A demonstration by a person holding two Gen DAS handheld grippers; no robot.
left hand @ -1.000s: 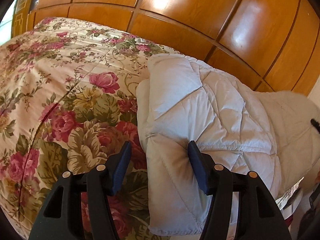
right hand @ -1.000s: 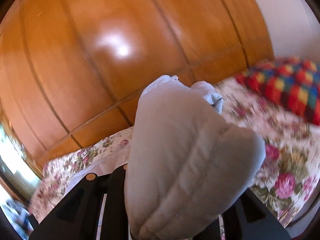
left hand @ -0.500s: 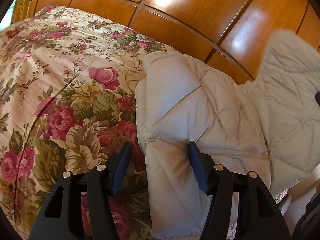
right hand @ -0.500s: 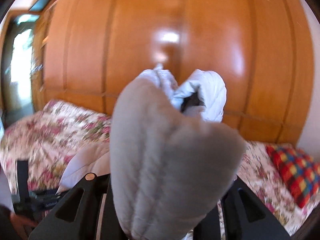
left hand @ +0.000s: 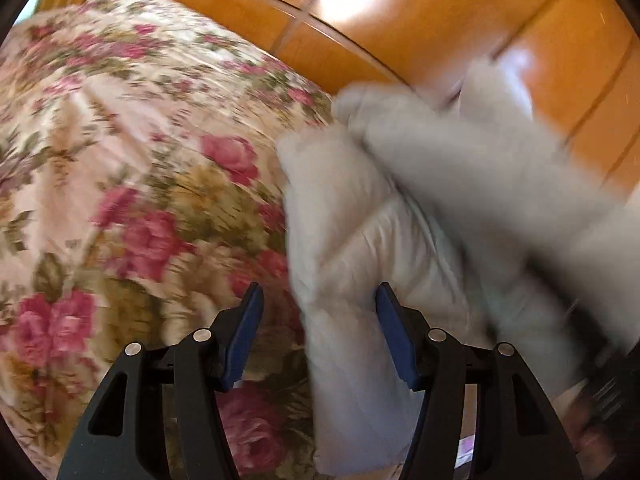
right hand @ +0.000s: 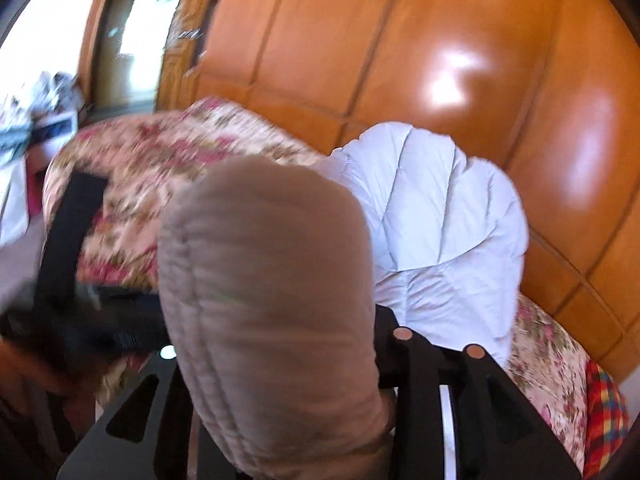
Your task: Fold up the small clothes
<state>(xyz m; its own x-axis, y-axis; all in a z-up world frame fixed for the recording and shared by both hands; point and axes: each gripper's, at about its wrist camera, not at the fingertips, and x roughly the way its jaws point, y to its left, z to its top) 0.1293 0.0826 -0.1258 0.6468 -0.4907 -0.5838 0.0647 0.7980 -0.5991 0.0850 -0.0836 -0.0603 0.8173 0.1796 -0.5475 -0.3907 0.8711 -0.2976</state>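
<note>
A white quilted padded garment [left hand: 360,248] lies on the floral bedspread [left hand: 120,160]. My left gripper [left hand: 320,332] is open just above the garment's near edge, its blue pads either side of it. My right gripper [right hand: 280,360] is shut on a thick bunched fold of the garment [right hand: 272,300], which hides its fingertips. The rest of the garment [right hand: 432,216] lies beyond on the bed. In the left wrist view the lifted part [left hand: 500,184] sweeps blurred over the lying part.
A glossy wooden wardrobe [left hand: 440,20] stands right behind the bed. A chequered red cushion [right hand: 604,412] lies at the right. The left gripper's black body [right hand: 64,248] shows in the right wrist view. A window and clutter [right hand: 40,100] are at far left.
My right gripper has swung the held part of the garment leftward, over the part lying on the bed. My left gripper stays open at the near edge; both views are blurred by motion.
</note>
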